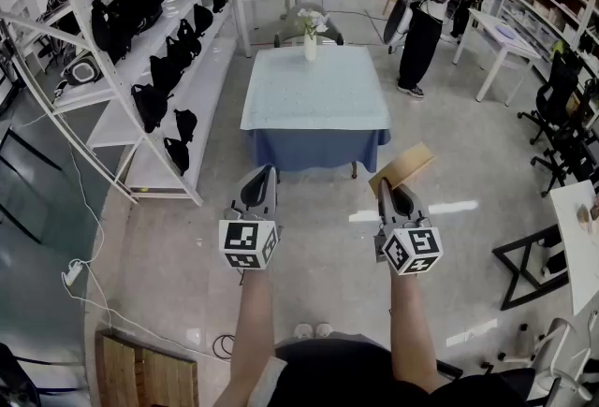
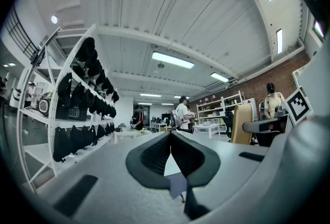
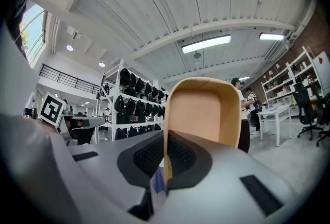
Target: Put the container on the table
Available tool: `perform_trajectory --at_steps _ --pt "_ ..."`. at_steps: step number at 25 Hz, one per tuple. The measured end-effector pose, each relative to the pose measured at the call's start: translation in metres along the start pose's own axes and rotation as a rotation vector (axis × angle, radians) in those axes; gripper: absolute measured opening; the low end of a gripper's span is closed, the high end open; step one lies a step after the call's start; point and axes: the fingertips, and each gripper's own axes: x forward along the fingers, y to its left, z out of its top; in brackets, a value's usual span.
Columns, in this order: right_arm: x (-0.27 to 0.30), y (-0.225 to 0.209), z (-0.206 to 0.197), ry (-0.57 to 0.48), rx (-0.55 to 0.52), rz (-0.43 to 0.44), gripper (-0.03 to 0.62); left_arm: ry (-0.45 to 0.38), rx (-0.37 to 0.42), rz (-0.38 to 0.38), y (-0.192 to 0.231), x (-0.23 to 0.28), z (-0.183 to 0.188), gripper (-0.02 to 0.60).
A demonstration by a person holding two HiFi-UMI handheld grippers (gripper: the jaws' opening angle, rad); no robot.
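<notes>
To the left, a tall white metal rack hung with black bags (image 1: 140,50) runs along the wall, well off the path. The left grey two-jaw gripper (image 1: 265,169) has its tongs pressed together on nothing.

Ahead is a rectangular table under a pale blue cloth (image 1: 318,101), with a white vase of white flowers (image 1: 310,42) at its far end. The shallow tan paper container (image 1: 402,167) is in the air, well short of that table. The right grey two-jaw gripper (image 1: 384,185) pinches it by one thin wall.

I'd say the carry is the step in hand. Grip the wall firmly, hold the container level, and lower it onto the near bare cloth, away from the vase. Spread the tongs only once the base rests.

Further right, a person in a white shirt and black trousers (image 1: 426,17) stands near the table's far corner. Black office chairs (image 1: 562,106) sit well aside. Only bare floor lies between the grippers and the table.
</notes>
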Motion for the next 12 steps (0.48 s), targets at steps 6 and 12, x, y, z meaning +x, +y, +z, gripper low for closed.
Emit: perform_trajectory --at_steps 6,12 --pt "0.0017 0.0008 0.0038 -0.002 -0.002 0.005 0.002 -0.002 0.000 0.002 0.0010 0.0000 0.0023 0.008" --pt "0.0024 0.0016 0.0044 -0.009 0.009 0.004 0.002 0.006 -0.003 -0.001 0.0014 -0.0008 -0.0022 0.008"
